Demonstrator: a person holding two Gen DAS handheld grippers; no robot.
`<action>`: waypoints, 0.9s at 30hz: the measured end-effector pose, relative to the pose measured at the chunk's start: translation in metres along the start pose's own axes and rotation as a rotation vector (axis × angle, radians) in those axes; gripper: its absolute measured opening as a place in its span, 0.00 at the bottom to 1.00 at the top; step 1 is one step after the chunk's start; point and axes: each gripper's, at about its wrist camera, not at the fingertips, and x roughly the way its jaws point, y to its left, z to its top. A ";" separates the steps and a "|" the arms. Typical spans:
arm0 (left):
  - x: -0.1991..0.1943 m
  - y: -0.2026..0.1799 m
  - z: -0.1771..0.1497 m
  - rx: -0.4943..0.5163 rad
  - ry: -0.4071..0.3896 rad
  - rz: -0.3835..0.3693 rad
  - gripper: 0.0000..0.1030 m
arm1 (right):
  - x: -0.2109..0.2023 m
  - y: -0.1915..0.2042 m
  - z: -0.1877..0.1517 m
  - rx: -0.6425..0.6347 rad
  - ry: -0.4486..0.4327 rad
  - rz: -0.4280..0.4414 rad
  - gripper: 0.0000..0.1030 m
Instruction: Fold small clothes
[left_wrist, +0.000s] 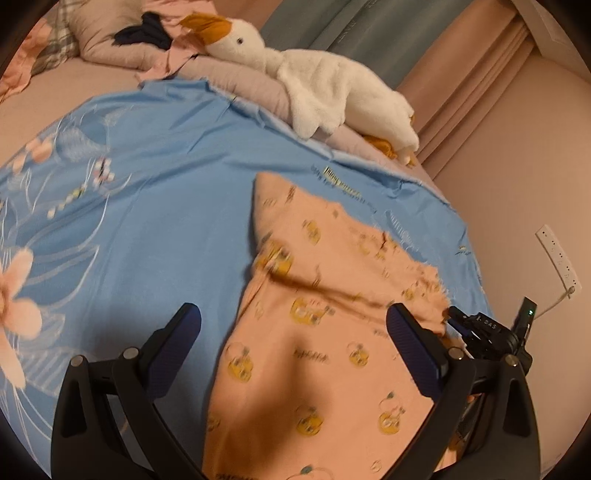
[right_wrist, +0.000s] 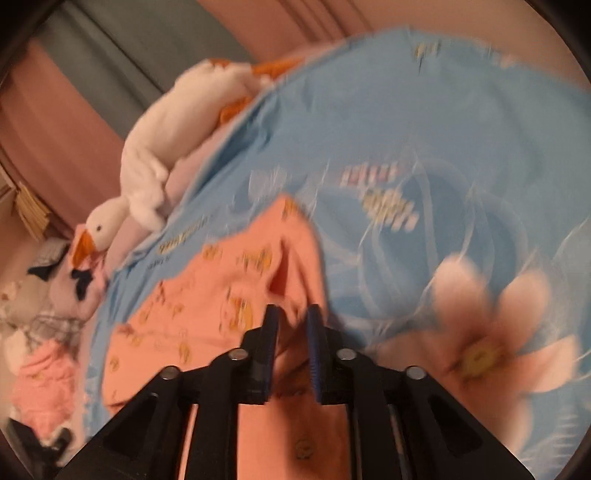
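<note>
A peach garment printed with yellow cartoon figures lies partly folded on a blue flowered sheet. My left gripper hovers over its near half, open wide, with nothing held. My right gripper sits at the garment's right edge in the left wrist view. In the blurred right wrist view, the right gripper has its jaws a narrow gap apart. A raised fold of the garment lies in and below that gap, and the pads do not visibly press on it.
A white goose plush lies along the far edge of the bed beside curtains. Pillows and dark clothing are at the head end. More pink clothes are heaped beyond the sheet. A power strip hangs on the wall.
</note>
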 end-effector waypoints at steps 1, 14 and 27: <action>0.000 -0.003 0.004 0.008 -0.007 -0.005 0.98 | -0.005 0.004 0.002 -0.015 -0.027 -0.010 0.23; 0.060 -0.024 0.051 0.080 0.058 0.009 0.98 | 0.050 0.032 0.019 -0.249 0.099 -0.089 0.38; 0.086 0.001 0.035 0.065 0.125 0.084 0.98 | 0.025 0.053 0.023 -0.489 -0.006 -0.042 0.06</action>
